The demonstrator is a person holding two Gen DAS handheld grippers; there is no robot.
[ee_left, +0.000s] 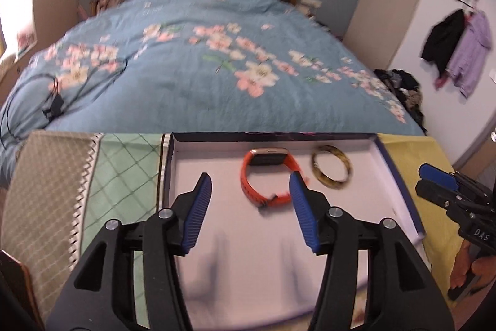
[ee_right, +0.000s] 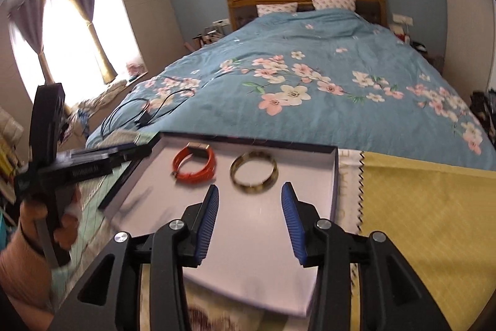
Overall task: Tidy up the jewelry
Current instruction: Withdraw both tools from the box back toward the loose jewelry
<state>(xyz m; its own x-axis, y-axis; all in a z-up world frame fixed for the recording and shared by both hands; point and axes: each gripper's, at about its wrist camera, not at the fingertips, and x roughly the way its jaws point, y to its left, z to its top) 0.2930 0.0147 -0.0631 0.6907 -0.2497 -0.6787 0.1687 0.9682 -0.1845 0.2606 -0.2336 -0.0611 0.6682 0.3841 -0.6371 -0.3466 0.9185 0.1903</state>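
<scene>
A shallow white-lined box (ee_left: pixel 217 253) (ee_right: pixel 248 253) with dark walls lies at the foot of the bed. Inside it, toward the far wall, lie an orange watch (ee_left: pixel 266 176) (ee_right: pixel 193 165) and a brown-gold bangle (ee_left: pixel 331 171) (ee_right: pixel 253 172), side by side and apart. My left gripper (ee_left: pixel 251 185) hangs open above the box floor, nothing between its blue pads; the watch sits just beyond its right fingertip. My right gripper (ee_right: pixel 250 194) is open too, empty, with the bangle just ahead of its fingertips. In the left wrist view the right gripper's fingers (ee_left: pixel 437 176) show at the right edge.
The box rests on patterned cloths: green and beige (ee_left: pixel 93 191) on the left, yellow (ee_right: pixel 418 222) on the right. Behind it spreads a blue floral bedspread (ee_right: pixel 310 67) with a black cable and charger (ee_right: pixel 145 114). A hand (ee_right: pixel 46 216) holds the left gripper's handle.
</scene>
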